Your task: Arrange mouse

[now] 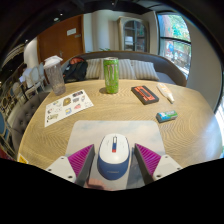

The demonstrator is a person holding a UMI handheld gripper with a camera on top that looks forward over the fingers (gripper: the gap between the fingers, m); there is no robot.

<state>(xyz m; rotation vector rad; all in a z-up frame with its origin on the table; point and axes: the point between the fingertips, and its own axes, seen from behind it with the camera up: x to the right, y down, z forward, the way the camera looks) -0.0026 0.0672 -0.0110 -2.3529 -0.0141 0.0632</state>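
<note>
The mouse (pixel 113 155) lies on the worktop (pixel 110 115) between the fingers of the hand-held gripper (pixel 113 160), on a grey mat (pixel 112 172). It looks light, rigid and smooth-shelled, so probably slippery; its long flanks, which face the pads, seem the best place to pinch. The hand-held gripper is spread wide, with clear gaps between each pad (pixel 80 160) and the mouse, touching nothing. A green bottle (pixel 111 75) stands well beyond.
</note>
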